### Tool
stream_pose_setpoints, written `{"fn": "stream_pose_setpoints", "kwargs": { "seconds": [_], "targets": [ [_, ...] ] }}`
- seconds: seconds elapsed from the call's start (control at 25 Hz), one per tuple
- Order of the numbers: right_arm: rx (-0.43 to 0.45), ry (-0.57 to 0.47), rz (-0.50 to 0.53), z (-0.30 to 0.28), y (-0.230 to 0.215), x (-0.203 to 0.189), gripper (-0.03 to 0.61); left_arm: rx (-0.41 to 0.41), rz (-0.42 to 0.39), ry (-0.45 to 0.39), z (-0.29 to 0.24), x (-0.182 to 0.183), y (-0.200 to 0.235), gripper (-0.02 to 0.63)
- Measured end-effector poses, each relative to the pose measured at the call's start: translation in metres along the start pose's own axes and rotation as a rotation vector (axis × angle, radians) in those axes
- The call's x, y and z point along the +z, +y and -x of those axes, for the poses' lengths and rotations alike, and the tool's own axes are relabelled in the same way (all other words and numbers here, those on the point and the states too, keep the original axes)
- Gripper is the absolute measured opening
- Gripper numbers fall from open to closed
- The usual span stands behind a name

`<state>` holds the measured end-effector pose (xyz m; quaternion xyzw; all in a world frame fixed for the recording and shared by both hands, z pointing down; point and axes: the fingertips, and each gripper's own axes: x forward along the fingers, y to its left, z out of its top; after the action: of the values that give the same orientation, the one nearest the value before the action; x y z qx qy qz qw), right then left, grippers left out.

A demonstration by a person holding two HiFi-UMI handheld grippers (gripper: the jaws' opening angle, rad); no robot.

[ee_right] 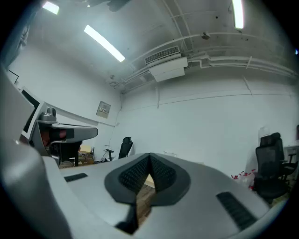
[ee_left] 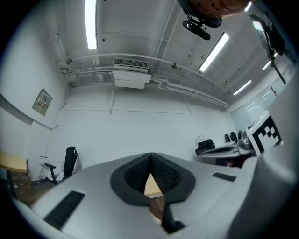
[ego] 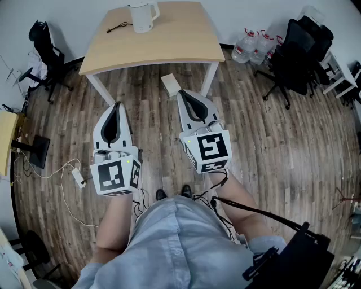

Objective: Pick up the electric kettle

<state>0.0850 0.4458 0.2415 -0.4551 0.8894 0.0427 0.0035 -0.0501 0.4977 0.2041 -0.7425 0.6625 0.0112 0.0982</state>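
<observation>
A white electric kettle (ego: 143,14) stands upright near the far edge of a light wooden table (ego: 169,42), well ahead of both grippers. My left gripper (ego: 117,105) and right gripper (ego: 183,92) hover over the wood floor short of the table, pointing toward it. Both are shut with nothing between the jaws. In the left gripper view my left gripper (ee_left: 150,155) has its ribbed pads (ee_left: 163,172) meeting at the tip, with a sliver of table top behind. The right gripper (ee_right: 149,156) looks the same in the right gripper view. No kettle appears in either gripper view.
A black cord (ego: 117,26) lies on the table left of the kettle. Black office chairs stand at far left (ego: 44,48) and far right (ego: 293,51). Water bottles (ego: 251,46) sit by the wall. A power strip with cables (ego: 78,177) lies on the floor at left.
</observation>
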Motion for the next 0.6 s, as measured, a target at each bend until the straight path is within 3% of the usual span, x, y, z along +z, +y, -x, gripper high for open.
{"fn": "stream_pose_setpoints", "kwargs": {
  "seconds": [0.6],
  "targets": [
    [0.038,-0.012,0.019,-0.001,-0.030,-0.007,0.000,0.037,-0.021,-0.002,-0.026,-0.003,-0.014,-0.002]
  ]
}}
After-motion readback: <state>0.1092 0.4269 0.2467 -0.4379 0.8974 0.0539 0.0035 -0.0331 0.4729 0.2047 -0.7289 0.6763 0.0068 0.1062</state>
